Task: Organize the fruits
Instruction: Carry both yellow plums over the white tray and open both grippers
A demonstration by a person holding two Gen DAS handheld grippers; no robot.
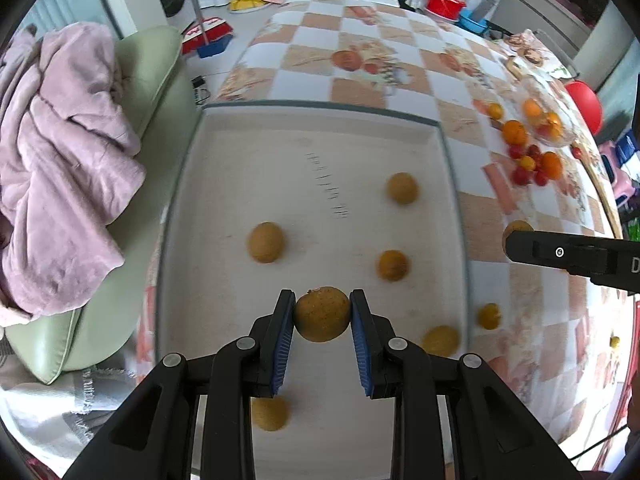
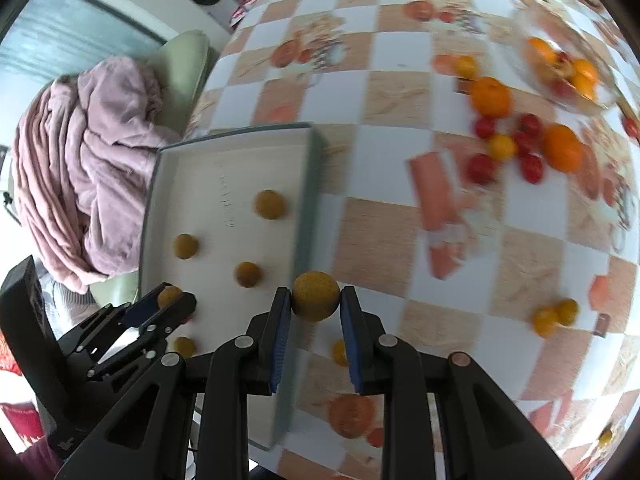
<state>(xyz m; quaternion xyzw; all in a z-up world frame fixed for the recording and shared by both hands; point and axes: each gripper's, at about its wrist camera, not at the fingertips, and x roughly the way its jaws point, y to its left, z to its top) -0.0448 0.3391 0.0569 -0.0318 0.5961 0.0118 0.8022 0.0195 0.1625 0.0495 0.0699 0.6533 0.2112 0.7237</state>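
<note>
My left gripper (image 1: pixel 322 314) is shut on a brown round longan (image 1: pixel 322 315) and holds it above the white tray (image 1: pixel 224 184). Several other longans lie in the tray, such as one (image 1: pixel 265 242) at the left and one (image 1: pixel 402 187) at the right. My right gripper (image 2: pixel 315 300) is shut on another brown longan (image 2: pixel 316 296), above the tray's right rim (image 2: pixel 306 200). The left gripper (image 2: pixel 170 304) also shows in the right wrist view, with its longan (image 2: pixel 169 295) between the fingers. The right gripper's tip shows at the right of the left wrist view (image 1: pixel 560 256).
Oranges (image 2: pixel 490 96), red cherry tomatoes (image 2: pixel 480 168) and small yellow fruits (image 2: pixel 554 316) lie scattered on the checkered tablecloth (image 2: pixel 400 92). A glass bowl (image 2: pixel 568 76) holds more fruit at the far right. A green chair with a pink blanket (image 1: pixel 60 168) stands left of the table.
</note>
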